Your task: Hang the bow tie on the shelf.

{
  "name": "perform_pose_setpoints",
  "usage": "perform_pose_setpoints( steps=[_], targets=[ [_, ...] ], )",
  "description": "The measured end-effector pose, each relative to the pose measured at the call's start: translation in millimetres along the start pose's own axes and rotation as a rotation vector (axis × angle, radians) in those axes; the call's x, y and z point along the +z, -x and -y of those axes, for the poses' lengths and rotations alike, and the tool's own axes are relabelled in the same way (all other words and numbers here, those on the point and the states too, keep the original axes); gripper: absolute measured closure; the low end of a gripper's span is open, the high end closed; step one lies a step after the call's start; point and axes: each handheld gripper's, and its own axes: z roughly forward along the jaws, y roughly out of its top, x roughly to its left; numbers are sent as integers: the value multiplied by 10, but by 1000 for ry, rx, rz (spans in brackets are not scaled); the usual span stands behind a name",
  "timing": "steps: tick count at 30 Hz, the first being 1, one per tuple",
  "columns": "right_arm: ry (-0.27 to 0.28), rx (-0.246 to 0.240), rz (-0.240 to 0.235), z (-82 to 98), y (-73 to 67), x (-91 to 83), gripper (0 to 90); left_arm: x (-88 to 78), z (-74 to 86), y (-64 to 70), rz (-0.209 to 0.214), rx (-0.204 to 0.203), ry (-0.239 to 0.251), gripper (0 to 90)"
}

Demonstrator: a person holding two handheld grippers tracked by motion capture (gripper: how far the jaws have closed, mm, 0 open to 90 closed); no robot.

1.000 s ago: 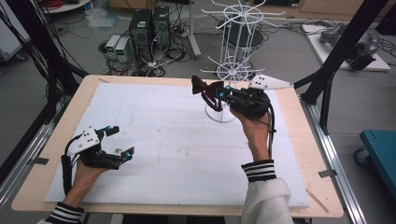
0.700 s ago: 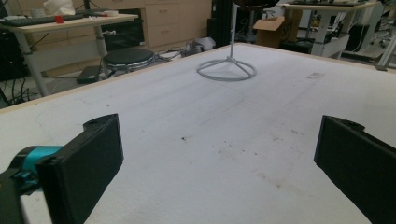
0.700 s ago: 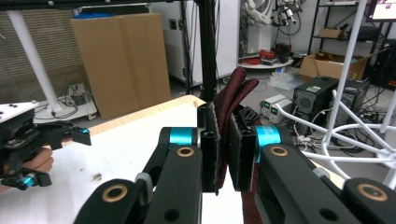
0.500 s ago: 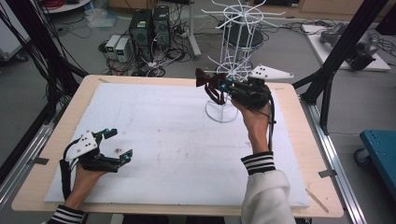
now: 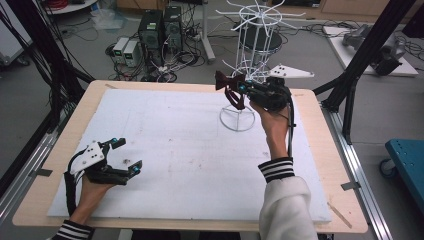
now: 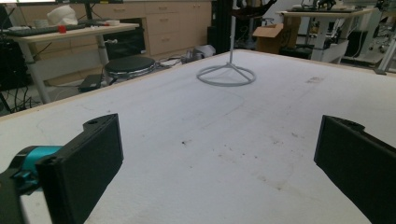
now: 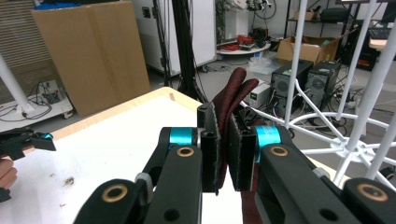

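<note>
My right gripper (image 5: 235,90) pinches a dark red cloth (image 7: 233,100) just beside the white rack (image 5: 250,55); my left gripper (image 5: 122,157), well apart from it, rests spread. The cloth's hanging part, probably loose, could snag a rack arm and slip free

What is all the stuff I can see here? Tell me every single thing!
Cloth: one, dark red, pinched in the right gripper beside the rack.
Wire rack: one, white, far right part of the table, round base on the sheet.
Sheet: one, white, covering the table.
Table: one, pale wood.
Computer towers: two, dark, on the floor beyond.
Left gripper: one, black, open, near left corner.
Right gripper: one, black, shut on the cloth.
</note>
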Motion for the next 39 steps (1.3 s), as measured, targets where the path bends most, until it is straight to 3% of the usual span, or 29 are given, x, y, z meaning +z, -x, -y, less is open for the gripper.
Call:
perform_pose_setpoints(
  steps=[18, 23, 31, 39],
  targets=[
    [-92, 19, 73, 3, 96, 50, 851, 2, 11, -5, 0, 8, -9, 17],
    [-98, 30, 74, -1, 117, 46, 851, 4, 16, -9, -2, 2, -8, 17],
    [-113, 15, 112, -6, 133, 46, 834, 1, 17, -13, 1, 3, -10, 17],
    [-128, -15, 166, -15, 107, 39, 747, 0, 17, -11, 2, 3, -10, 17]
  ],
)
